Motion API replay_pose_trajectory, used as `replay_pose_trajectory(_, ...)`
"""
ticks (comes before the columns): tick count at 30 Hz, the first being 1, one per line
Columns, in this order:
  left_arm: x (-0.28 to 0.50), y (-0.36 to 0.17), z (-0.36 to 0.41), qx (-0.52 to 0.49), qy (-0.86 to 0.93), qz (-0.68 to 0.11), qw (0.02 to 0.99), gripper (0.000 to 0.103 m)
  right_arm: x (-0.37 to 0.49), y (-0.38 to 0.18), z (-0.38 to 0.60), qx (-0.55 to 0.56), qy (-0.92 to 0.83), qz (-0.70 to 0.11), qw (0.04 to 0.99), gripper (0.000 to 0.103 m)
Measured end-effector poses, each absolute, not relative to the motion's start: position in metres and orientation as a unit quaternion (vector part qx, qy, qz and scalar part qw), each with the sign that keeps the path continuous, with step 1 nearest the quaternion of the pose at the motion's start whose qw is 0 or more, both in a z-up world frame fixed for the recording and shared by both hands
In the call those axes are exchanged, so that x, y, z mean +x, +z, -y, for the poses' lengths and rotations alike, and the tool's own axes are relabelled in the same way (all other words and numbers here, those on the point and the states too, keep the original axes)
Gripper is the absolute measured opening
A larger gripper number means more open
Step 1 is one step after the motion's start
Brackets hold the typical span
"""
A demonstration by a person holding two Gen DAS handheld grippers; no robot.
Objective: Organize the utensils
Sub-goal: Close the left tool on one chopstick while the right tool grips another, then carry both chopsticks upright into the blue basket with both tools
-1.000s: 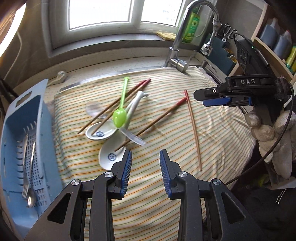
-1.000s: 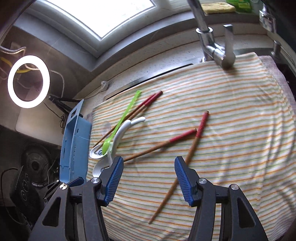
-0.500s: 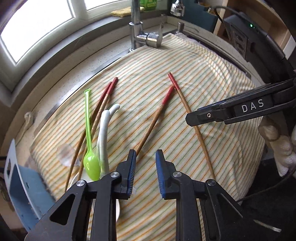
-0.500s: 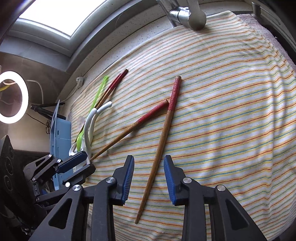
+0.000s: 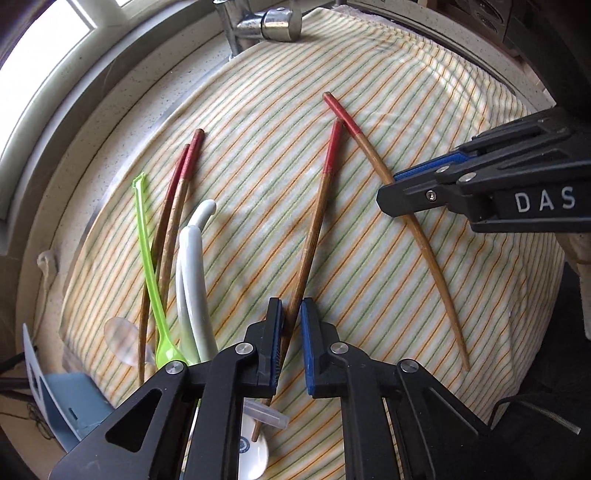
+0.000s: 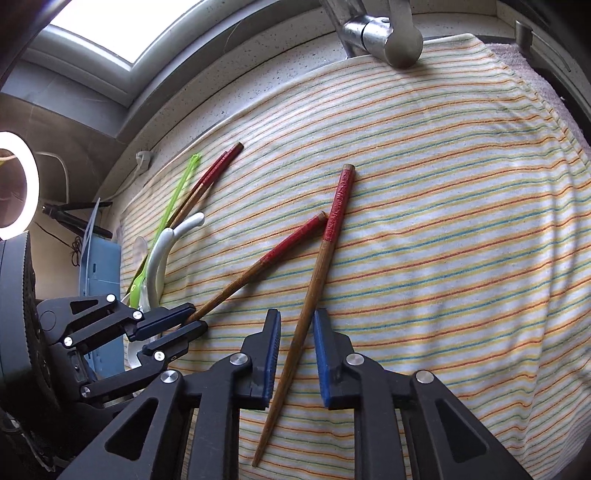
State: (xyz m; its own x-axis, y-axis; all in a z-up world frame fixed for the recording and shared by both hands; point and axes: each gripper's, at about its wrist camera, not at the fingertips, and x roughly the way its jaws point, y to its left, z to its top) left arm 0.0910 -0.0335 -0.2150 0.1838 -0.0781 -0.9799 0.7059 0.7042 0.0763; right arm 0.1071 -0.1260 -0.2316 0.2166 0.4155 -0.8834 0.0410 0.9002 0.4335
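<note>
- Left gripper (image 5: 291, 338) points steeply down over the striped cloth (image 5: 424, 110), jaws clamped on the lower shaft of the left chopstick (image 5: 320, 206), which lies lengthwise between the pads, red end away.
- Right gripper (image 6: 295, 354) straddles the right chopstick (image 6: 317, 273), jaws closing, pads not yet pressing; shaft runs forward between them.
- Both sticks: brown wood, red-wrapped tops nearly meeting.

White spoon (image 5: 192, 280) bowl hidden behind left hand-held gripper (image 5: 291, 347), faucet (image 6: 384, 33) cropped
</note>
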Motion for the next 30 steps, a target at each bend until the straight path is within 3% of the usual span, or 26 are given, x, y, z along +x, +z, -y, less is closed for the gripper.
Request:
replay_pose_trajectory(16, 0.09, -0.217, 0.04, 0.118, -0.277, -0.593, 0.747, 0.005, 0.095, -0.237, 0.159, 0.254, 0.124, -0.607, 0.743, 0.007)
replay_pose_trajectory(20, 0.088, -0.216, 0.033, 0.1, -0.26, -0.587, 0.76, 0.009, 0.09, -0.238, 0.168, 0.276, 0.12, -0.603, 0.739, 0.006)
replay_pose_trajectory(30, 0.084, -0.213, 0.036, 0.073, -0.254, -0.577, 0.773, 0.005, 0.084, -0.233, 0.181, 0.288, 0.117, -0.593, 0.743, 0.006)
